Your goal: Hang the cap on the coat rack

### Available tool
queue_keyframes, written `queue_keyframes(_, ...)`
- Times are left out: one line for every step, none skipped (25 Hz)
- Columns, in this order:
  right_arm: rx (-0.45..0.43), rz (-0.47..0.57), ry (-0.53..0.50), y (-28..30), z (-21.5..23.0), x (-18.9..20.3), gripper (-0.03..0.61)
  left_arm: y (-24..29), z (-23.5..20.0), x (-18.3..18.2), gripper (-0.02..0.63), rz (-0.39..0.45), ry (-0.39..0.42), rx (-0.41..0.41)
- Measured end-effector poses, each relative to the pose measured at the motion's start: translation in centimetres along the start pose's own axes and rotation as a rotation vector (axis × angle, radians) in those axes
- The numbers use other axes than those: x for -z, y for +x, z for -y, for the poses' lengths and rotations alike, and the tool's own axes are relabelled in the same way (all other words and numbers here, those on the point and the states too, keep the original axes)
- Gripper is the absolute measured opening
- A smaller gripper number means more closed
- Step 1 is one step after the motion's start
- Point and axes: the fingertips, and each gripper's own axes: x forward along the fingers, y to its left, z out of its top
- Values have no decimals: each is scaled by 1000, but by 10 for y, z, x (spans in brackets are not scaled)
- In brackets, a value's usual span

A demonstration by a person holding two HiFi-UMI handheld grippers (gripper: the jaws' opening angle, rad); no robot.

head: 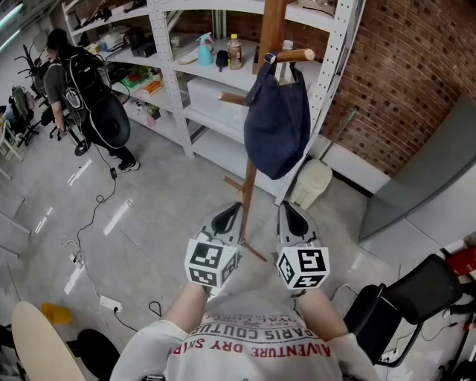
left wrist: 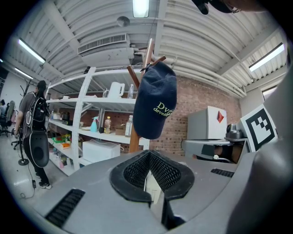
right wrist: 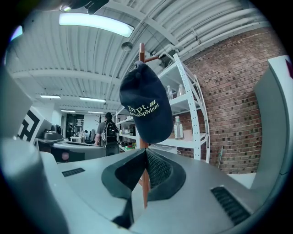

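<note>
Trainee: Cap first. Which way does it lie?

Lead: It hangs from an upper peg of the coat rack, with its long axis running straight up and down. The back is hooked over the peg. The rounded lower end, which looks like the brim, points at the floor. In both gripper views the pale lettering on the front panel faces the cameras.

Trainee: What is it made of?

Lead: Soft dark navy cloth, a slack dome that sags a little. The rack is a brown wooden pole with short round pegs angling off it. Behind it stand white metal shelving and a rough red brick wall.

Trainee: And the grippers?

Lead: The left gripper and the right gripper are side by side near the person's chest, well apart from the cap, with their tips aimed toward the foot of the rack. Each is smooth grey plastic with black ribbed pads.

Trainee: Are the jaws apart?

Lead: No. In the left gripper view the jaws meet at the tip with nothing caught between them. The right gripper view shows the same, with only the distant pole visible past the tip.
</note>
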Motion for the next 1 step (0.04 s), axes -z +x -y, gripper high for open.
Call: queue_keyframes(-1,-1,1,0,1,1,14,0,0,1,6,-1,0,-1)
